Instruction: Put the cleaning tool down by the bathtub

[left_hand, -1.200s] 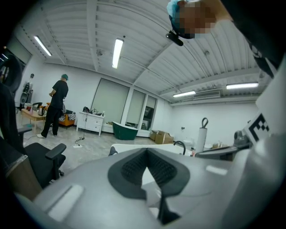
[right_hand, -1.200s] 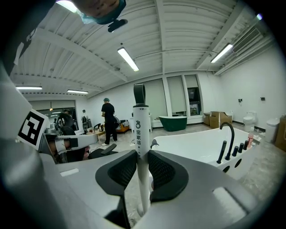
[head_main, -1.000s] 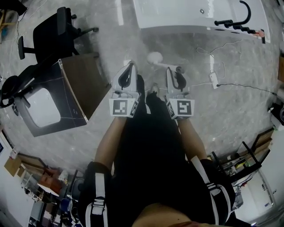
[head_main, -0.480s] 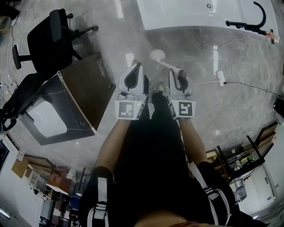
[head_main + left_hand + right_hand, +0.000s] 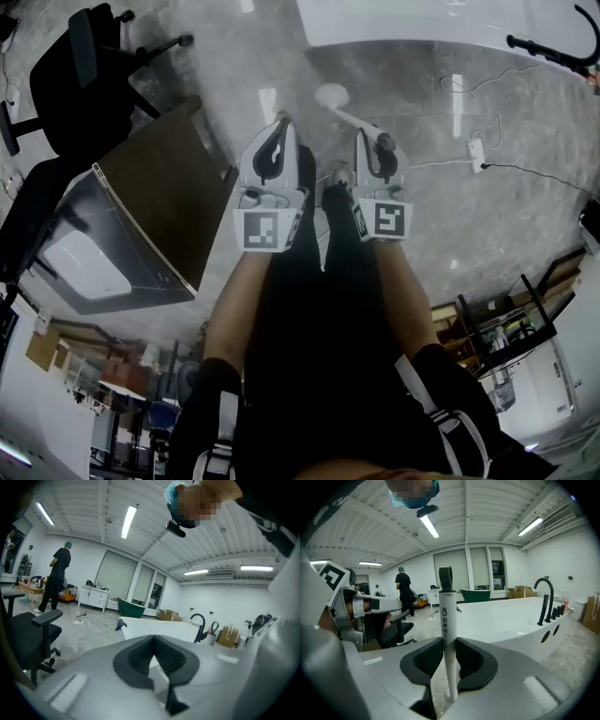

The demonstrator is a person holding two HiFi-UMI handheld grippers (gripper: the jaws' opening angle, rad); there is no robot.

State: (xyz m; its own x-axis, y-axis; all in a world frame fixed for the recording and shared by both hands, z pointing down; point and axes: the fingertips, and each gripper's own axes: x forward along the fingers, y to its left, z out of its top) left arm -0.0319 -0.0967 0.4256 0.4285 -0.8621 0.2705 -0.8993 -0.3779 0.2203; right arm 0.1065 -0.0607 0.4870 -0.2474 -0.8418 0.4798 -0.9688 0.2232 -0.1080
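Tool [image 5: 449, 620]: white handle clamped in right gripper [image 5: 450, 662], round head toward tub [image 5: 501, 616], short of it.
Left gripper [image 5: 154, 657]: jaws together, empty.
1 cable [image 5: 525, 173] and power strip [image 5: 478, 148] on floor before tub.
Chair [image 5: 66, 84] and box [image 5: 141, 216] well away from tub.

Arms extended forward; left gripper [image 5: 280, 124] shut, right gripper [image 5: 376, 141] clamps cleaning tool [image 5: 348, 115].

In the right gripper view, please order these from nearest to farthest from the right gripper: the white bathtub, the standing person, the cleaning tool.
1. The cleaning tool: its handle is held between the fingers of the right gripper.
2. The white bathtub: ahead, to the right.
3. The standing person: far back, to the left.
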